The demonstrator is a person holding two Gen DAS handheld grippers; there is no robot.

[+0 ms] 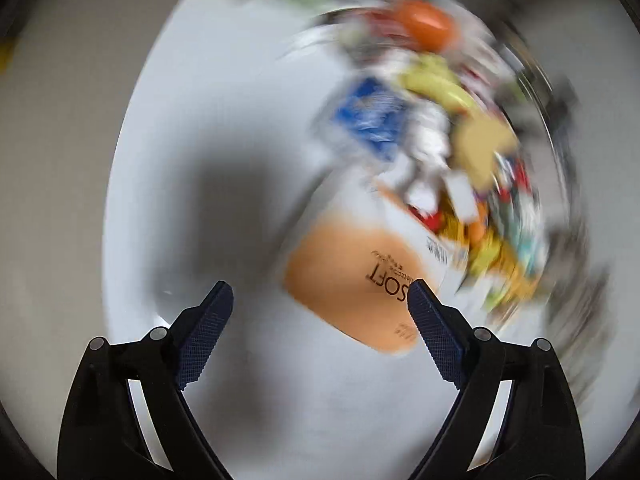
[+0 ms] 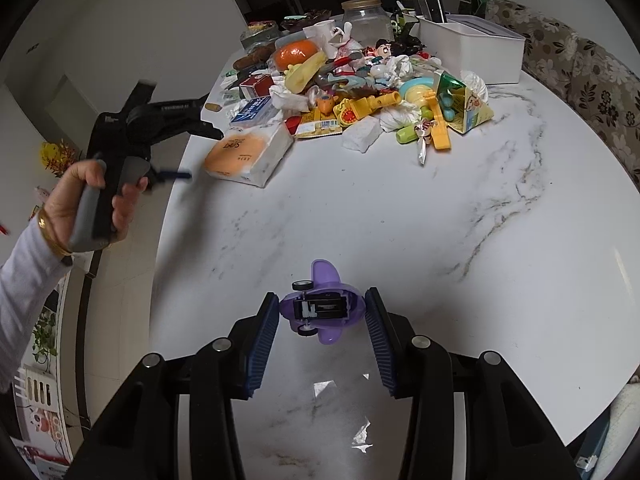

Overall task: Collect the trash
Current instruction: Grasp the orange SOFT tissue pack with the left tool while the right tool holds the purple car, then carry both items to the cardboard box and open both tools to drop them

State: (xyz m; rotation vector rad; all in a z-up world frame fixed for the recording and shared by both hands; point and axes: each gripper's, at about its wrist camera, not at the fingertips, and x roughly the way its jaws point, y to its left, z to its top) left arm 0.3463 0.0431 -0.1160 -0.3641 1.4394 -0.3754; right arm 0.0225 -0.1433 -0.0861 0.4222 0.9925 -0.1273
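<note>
1. The left gripper (image 1: 322, 300) is spread wide and holds nothing; it hangs over the desk (image 2: 400, 216) edge, near the orange tissue pack (image 2: 250, 152).
2. The right gripper (image 2: 322, 310) clamps a purple toy car (image 2: 322, 308), wheels up.
3. The trash pile (image 2: 360, 92) lies at the desk's far side.

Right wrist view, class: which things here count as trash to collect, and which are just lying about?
Likely trash: crumpled white tissues; candy wrapper; green carton.

Lying about: purple toy car, between the right gripper fingers; tissue pack; glass jar; white box.
</note>
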